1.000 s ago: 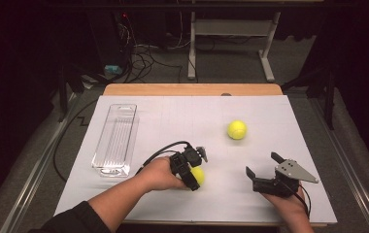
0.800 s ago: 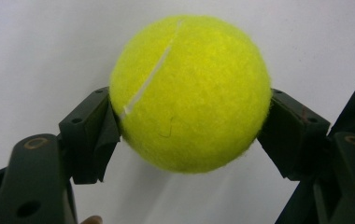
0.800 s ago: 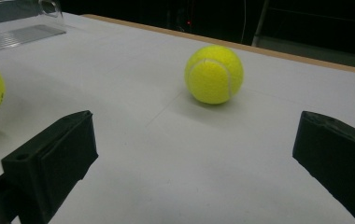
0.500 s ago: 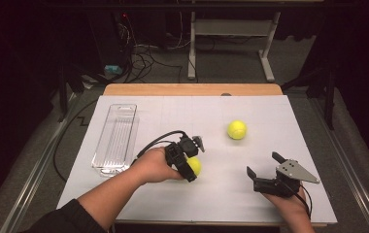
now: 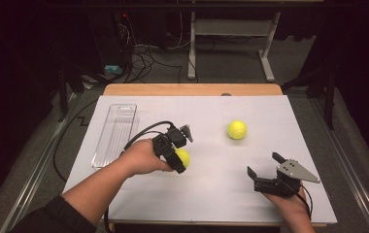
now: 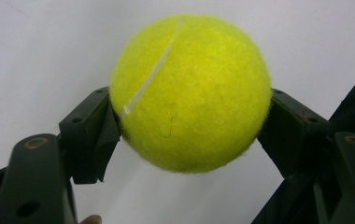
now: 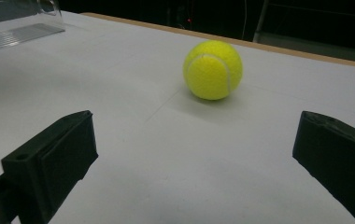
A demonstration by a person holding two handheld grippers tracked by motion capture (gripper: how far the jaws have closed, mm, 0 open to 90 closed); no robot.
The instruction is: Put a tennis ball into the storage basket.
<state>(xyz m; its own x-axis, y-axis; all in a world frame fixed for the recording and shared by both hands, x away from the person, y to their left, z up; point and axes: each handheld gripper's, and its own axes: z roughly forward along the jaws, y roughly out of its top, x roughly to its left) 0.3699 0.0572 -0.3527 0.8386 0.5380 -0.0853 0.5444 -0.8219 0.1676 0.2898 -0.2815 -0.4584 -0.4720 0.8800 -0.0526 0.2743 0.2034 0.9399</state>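
A light, fuzzy ball (image 6: pixel 189 93) is being gripped across its middle by the left tool (image 5: pixel 175 154) (the right tool (image 5: pixel 266 174) is gaping empty).

Between the left gripper (image 5: pixel 181 158) and the clear tray (image 5: pixel 115 136) a bare strip of white table (image 5: pixel 211 194) is left. The path from the right gripper (image 5: pixel 266 170) to the free tennis ball (image 5: pixel 237 129) seems unobstructed. The tray's far end is hardly seen.

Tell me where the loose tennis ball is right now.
High view: the loose tennis ball lies right of centre on the white table, beyond the open right gripper.
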